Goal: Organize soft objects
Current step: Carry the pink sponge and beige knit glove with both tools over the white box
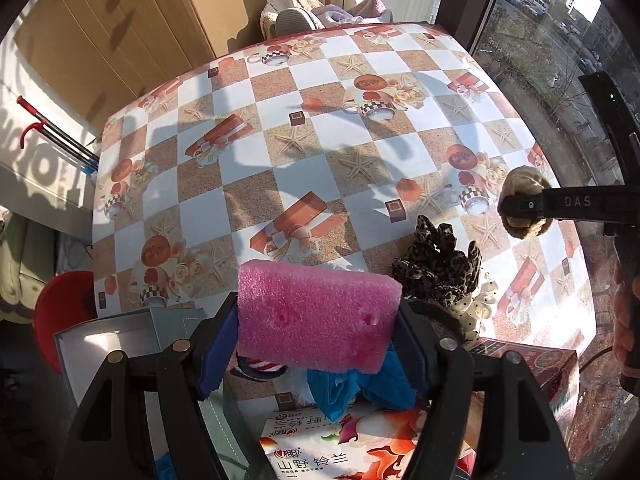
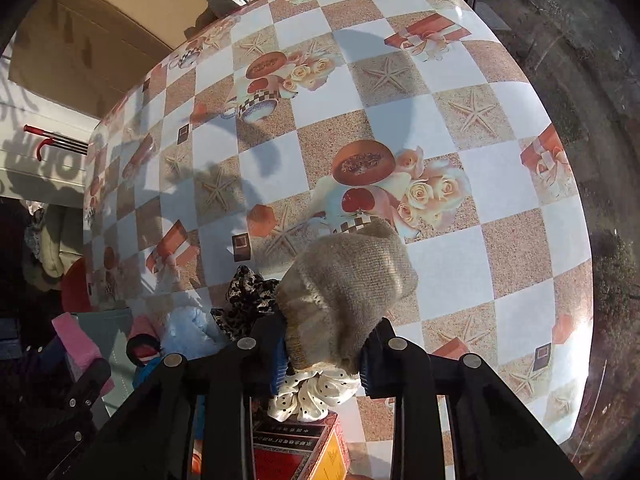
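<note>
In the left wrist view my left gripper (image 1: 318, 330) is shut on a pink foam sponge (image 1: 316, 316), lifted above the checkered tablecloth (image 1: 280, 128). Beneath it lie a blue cloth (image 1: 360, 392) and a striped item (image 1: 260, 366). A leopard-print scrunchie (image 1: 438, 268) and a white polka-dot scrunchie (image 1: 478, 304) sit just right of it. My right gripper (image 2: 324, 354) is shut on a beige knitted cloth (image 2: 348, 284), held above the white polka-dot scrunchie (image 2: 312, 394). From the left wrist view the same gripper (image 1: 520, 204) is seen at the right edge, pinching the beige cloth (image 1: 524, 184).
An open grey box (image 1: 120, 336) stands at the near left, a tissue pack (image 1: 340, 440) at the near edge, and a red carton (image 2: 296, 452) under the polka-dot scrunchie. A red stool (image 1: 64, 312), cardboard (image 1: 120, 28) and a window (image 1: 560, 40) surround the table.
</note>
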A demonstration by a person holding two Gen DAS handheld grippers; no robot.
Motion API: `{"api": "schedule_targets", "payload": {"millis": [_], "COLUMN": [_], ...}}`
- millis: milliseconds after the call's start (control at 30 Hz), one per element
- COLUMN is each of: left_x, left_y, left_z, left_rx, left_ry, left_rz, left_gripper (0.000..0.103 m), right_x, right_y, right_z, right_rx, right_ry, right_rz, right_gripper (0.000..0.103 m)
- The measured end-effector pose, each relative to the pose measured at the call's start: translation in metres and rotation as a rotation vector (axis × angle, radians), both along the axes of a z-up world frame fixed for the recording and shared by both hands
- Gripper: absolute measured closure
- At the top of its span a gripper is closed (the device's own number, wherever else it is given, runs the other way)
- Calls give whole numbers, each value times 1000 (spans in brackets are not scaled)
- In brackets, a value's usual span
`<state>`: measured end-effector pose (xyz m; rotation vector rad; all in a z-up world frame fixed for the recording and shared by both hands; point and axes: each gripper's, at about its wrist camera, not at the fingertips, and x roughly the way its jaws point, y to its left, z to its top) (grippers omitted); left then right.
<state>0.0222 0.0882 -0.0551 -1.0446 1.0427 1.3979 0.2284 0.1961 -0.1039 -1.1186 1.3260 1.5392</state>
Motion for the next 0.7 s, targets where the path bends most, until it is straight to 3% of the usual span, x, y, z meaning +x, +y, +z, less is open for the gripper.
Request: {"api": "schedule_targets", "payload": {"millis": [167, 400, 700], "left_x": [-8, -27, -71], "left_y": [-23, -64, -131], "left_z": [14, 36, 54], "left_rx": [15, 36, 47], "left_ry": [-8, -3, 19], "left_rz": [7, 14, 71], "left_gripper": [29, 29, 29], "right_x": [-1, -36, -115], "right_y": [-31, -89, -162], "right_z": [48, 96, 111], "right_rx": [68, 97, 58], "right_ry": [61, 150, 196], "right_rz": [0, 32, 173], "right_gripper": [74, 74, 74]}}
